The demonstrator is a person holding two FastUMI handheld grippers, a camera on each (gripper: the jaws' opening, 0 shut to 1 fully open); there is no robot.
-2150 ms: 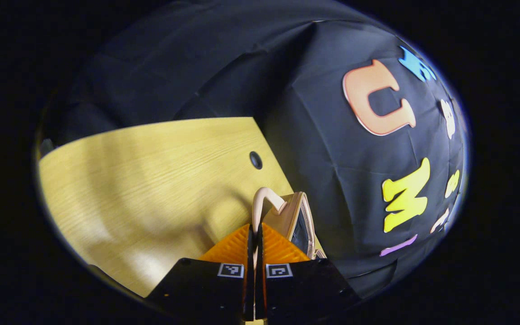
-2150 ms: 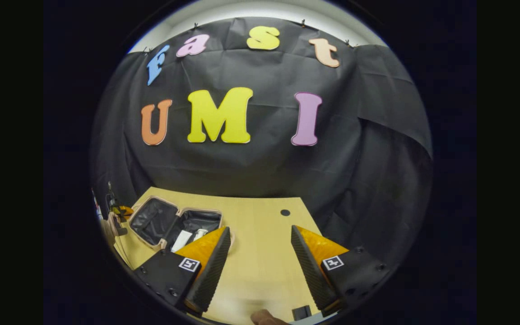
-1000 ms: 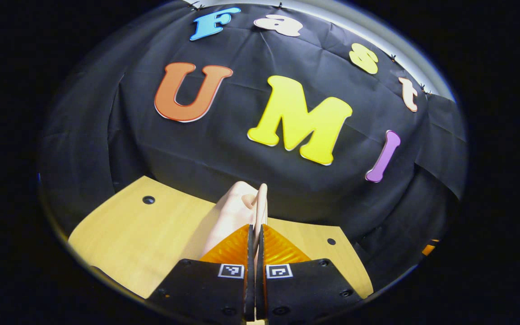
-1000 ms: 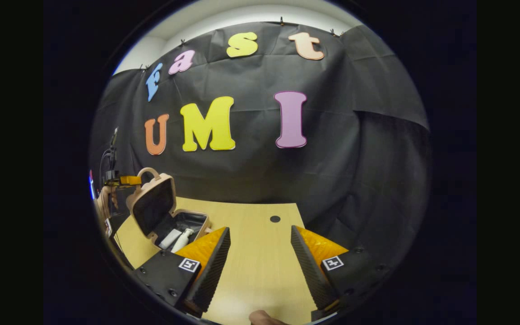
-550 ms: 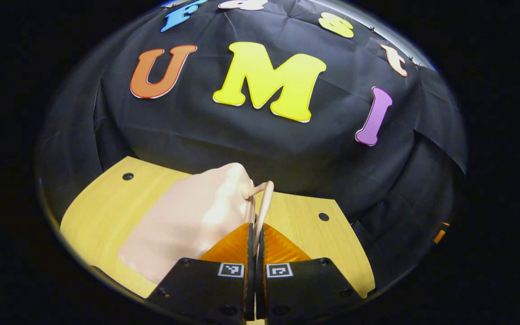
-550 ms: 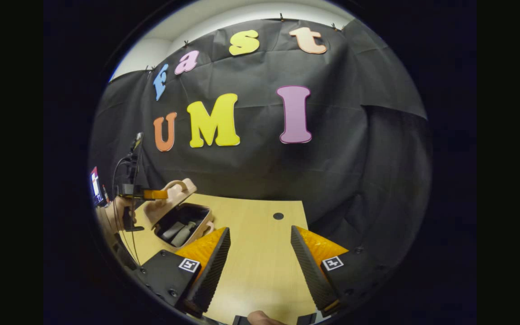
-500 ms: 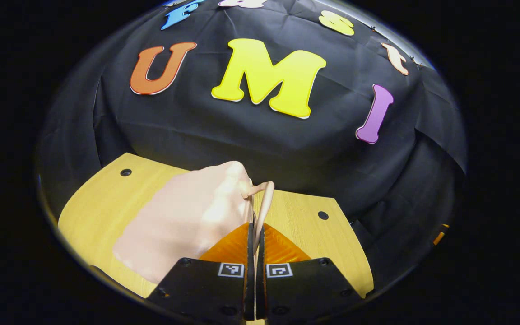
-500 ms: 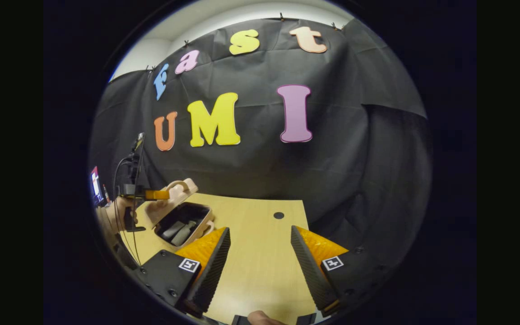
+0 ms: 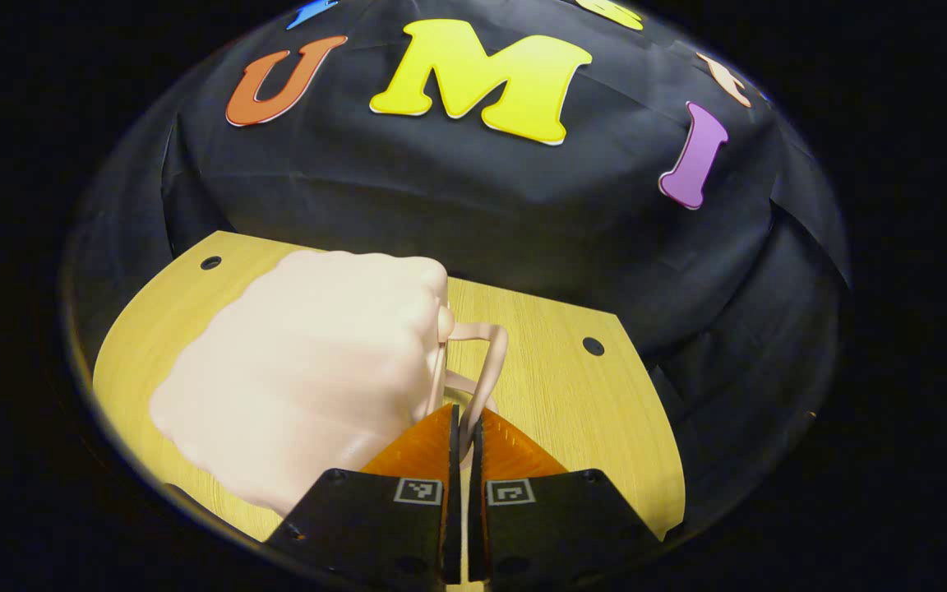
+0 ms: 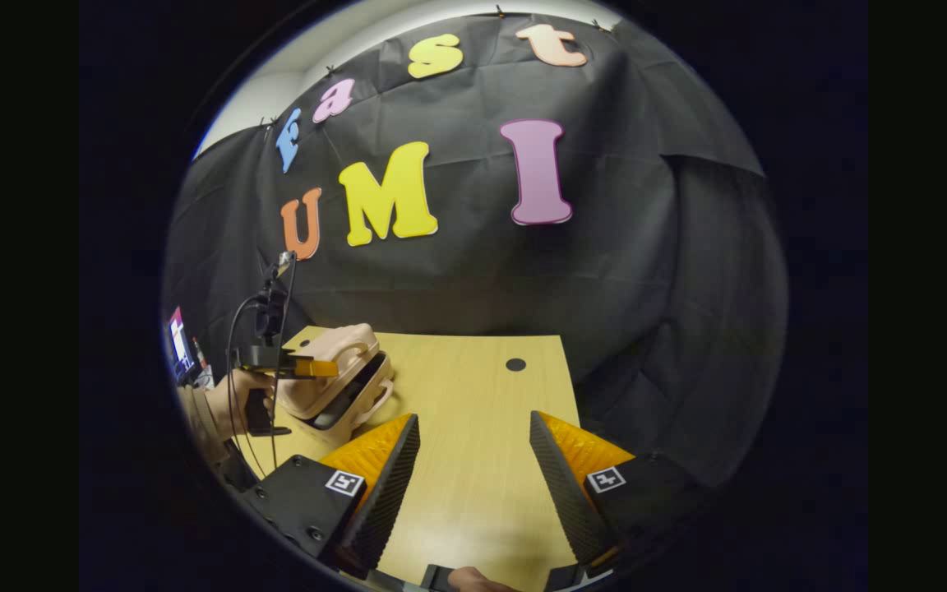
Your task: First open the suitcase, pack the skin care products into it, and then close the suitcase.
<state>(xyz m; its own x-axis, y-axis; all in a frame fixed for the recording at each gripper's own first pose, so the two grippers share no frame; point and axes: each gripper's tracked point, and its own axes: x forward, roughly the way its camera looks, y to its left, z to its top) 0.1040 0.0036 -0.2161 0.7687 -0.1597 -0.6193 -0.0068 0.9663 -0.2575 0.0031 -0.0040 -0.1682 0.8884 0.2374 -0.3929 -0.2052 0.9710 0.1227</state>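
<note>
The pale pink suitcase [image 9: 309, 362] lies on the wooden table [image 9: 572, 411], its lid lowered almost onto the base. My left gripper [image 9: 464, 421] is shut on the lid's thin curved handle [image 9: 490, 362]. In the right gripper view the suitcase [image 10: 334, 382] sits at the table's left end with a narrow dark gap under the lid, and the left gripper [image 10: 327, 368] grips it from the left, held by a hand [image 10: 231, 401]. The skin care products are hidden inside. My right gripper [image 10: 473, 421] hovers open over the table [image 10: 473, 469], to the right of the case, holding nothing.
The table has round holes near its far corners [image 9: 593, 346] [image 9: 210, 263] [image 10: 515, 364]. The black cloth wall stands right behind the far edge. A small screen [image 10: 180, 345] and cables sit past the table's left end.
The left gripper has swung the lid from wide open down to nearly closed over the base, covering the products. The right gripper has stayed open above the table.
</note>
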